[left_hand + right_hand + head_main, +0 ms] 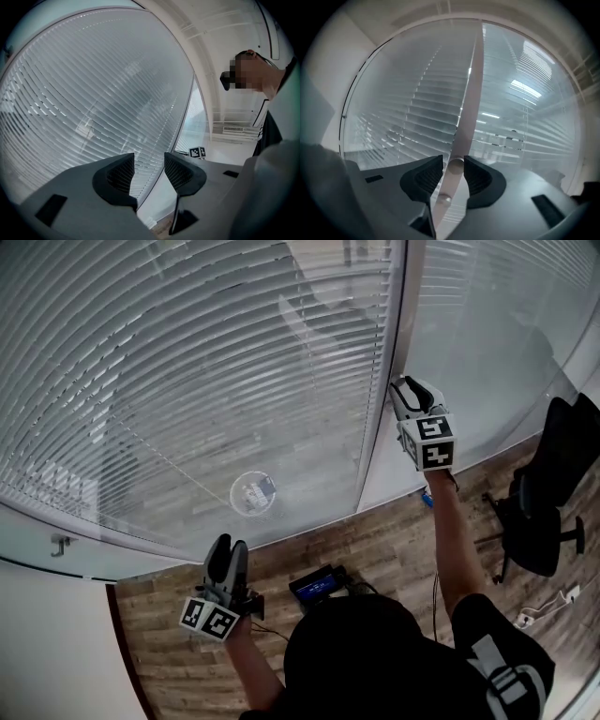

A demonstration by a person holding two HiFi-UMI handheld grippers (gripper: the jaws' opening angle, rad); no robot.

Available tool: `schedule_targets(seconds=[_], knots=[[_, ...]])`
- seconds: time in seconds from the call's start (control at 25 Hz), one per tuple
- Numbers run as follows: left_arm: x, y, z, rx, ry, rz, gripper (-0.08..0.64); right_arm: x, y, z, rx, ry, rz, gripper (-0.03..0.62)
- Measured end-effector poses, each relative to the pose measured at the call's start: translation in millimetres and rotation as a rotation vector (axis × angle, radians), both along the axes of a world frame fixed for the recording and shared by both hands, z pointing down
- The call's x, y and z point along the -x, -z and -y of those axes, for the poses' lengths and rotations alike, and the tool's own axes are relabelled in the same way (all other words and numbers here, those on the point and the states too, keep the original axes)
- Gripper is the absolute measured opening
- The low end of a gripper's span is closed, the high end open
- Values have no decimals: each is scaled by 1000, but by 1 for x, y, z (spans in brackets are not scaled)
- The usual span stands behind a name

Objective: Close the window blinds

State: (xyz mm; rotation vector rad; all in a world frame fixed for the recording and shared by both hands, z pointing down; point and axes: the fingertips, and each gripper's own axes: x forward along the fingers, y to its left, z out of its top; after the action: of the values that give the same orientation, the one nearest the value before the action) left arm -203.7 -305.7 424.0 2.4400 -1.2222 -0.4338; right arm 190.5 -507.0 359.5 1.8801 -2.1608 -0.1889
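Observation:
Horizontal slatted window blinds (187,381) hang over a glass wall, in two panels split by a pale upright frame (382,409). My right gripper (405,385) is raised to that frame. In the right gripper view a translucent blind wand (461,126) runs down between its jaws (453,171); it lies against the right pad and a thin gap shows at the left pad. My left gripper (228,545) is held low in front of the left panel, open with nothing between its pads (149,171). The slats (93,93) are tilted and still let some light through.
A black office chair (548,493) stands at the right on the wood floor. A small device with a blue screen (314,585) and its cables lie by my feet. A white power strip (546,608) lies at the far right. A round sticker (253,493) is on the glass.

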Motion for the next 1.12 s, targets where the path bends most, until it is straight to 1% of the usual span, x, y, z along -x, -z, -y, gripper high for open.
schedule_targets(seconds=[0.12,0.16,0.24,0.44,0.52,0.56,0.64,0.76,0.8,0.96,1.0,1.04,1.12], knots=[[0,0,-1,-1,3,-1,198,-2,-1,4,5,-51,-132,126],[1,0,-2,-1,7,-1,198,-2,-1,5,9,-62,-163,126],[3,0,-2,0,12,-1,198,-3,-2,6,17,-71,-193,126],[5,0,-2,1,20,-1,198,-6,-7,10,51,-92,-224,126],[5,0,-3,3,20,-1,198,-7,-9,10,59,-88,-186,126],[5,0,-3,3,21,0,198,-7,-10,10,62,-82,-147,124],[6,-1,-3,5,22,1,198,-9,-10,11,68,-63,-27,124],[5,-1,-3,5,20,4,198,-13,-12,12,94,-33,223,124],[5,-1,-3,5,19,4,198,-14,-13,12,106,-20,328,124],[4,-1,-1,6,17,5,198,-19,-13,13,149,56,817,124],[4,-1,0,7,17,5,198,-19,-13,14,157,75,918,124],[4,-1,0,7,16,5,198,-19,-13,14,163,91,998,124],[3,-2,0,7,13,3,198,-18,-14,14,171,113,1098,124]])
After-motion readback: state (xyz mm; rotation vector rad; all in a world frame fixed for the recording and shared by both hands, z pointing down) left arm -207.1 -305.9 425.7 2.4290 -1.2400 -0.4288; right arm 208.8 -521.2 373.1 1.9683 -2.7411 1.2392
